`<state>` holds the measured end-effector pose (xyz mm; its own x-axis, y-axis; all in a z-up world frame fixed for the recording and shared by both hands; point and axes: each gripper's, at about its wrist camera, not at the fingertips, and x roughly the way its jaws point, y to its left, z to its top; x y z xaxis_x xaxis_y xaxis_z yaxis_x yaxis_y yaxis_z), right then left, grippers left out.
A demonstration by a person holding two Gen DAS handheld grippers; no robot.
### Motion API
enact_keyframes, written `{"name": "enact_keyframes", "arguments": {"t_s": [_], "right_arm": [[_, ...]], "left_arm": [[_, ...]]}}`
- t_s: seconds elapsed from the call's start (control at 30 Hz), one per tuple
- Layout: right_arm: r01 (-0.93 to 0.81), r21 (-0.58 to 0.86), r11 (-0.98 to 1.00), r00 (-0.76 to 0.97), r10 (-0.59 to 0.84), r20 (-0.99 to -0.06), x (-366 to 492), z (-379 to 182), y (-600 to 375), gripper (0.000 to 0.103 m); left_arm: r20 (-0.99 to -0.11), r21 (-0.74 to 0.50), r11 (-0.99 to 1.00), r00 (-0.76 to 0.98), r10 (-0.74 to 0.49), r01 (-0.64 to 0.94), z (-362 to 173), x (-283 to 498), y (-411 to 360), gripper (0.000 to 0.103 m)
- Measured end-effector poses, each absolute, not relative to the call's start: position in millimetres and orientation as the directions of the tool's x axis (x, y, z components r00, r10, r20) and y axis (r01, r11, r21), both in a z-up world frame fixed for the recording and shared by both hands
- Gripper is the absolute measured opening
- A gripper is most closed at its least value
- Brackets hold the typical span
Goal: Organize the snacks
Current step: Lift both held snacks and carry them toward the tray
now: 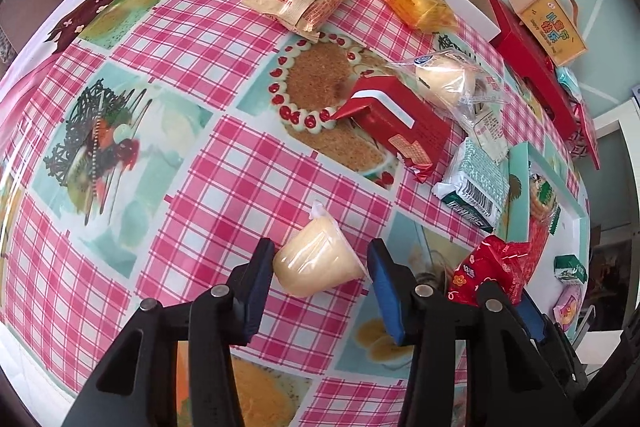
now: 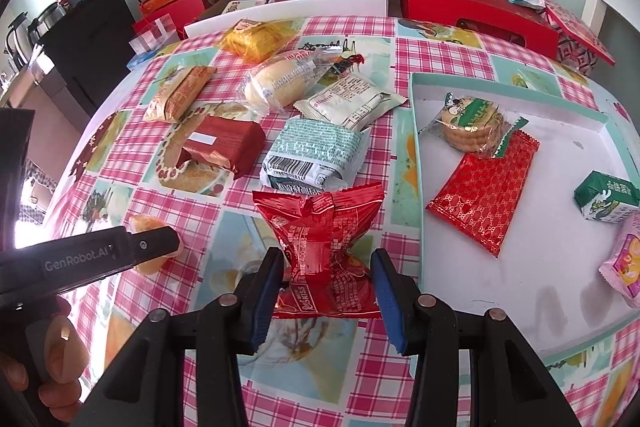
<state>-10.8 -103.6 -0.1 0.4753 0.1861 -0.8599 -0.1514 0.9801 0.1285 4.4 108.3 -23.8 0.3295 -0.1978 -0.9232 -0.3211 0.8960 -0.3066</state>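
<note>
A pale yellow pudding cup (image 1: 316, 259) lies on its side on the pink checked tablecloth (image 1: 224, 167). My left gripper (image 1: 320, 267) is shut on it, its blue pads touching the cup's base and rim. The right wrist view shows my right gripper (image 2: 327, 279) shut on a crinkled red snack packet (image 2: 320, 227), pinched at its middle just above the cloth. To its right is a teal-rimmed white tray (image 2: 416, 131) holding a cookie packet (image 2: 468, 127), a flat red packet (image 2: 484, 195), a small green carton (image 2: 608, 199) and a pink packet (image 2: 628, 263).
Loose snacks lie mid-table: a red wrapped block (image 2: 224, 143), a teal-white packet (image 2: 316, 155), a wrapped bun (image 2: 280, 79), a white packet (image 2: 352, 103), a yellow packet (image 2: 256, 39) and a tan packet (image 2: 180, 95). A red gift box (image 2: 476, 7) and clutter line the far edge.
</note>
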Motion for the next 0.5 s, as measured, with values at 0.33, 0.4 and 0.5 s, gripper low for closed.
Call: {"name": "enact_keyframes", "arguments": {"t_s": [0.33, 0.4, 0.5], "right_arm": [[-0.161, 0.144, 0.976, 0.490, 0.206, -0.847, -13.8, 6.6, -105.6, 0.034], [-0.158, 0.148, 0.976, 0.489, 0.208, -0.847, -13.5, 6.3, -107.1, 0.034], [-0.155, 0.157, 0.975, 0.481, 0.213, -0.850, -12.7, 4.1, -108.2, 0.034]], "left_arm": [[-0.918, -0.311, 0.902, 0.340, -0.203, -0.300, -20.8, 4.1, 105.2, 0.049], [-0.919, -0.309, 0.904, 0.337, -0.204, -0.295, -20.0, 2.3, 105.6, 0.049], [-0.919, -0.308, 0.907, 0.337, -0.205, -0.288, -19.5, 1.7, 104.8, 0.049]]}}
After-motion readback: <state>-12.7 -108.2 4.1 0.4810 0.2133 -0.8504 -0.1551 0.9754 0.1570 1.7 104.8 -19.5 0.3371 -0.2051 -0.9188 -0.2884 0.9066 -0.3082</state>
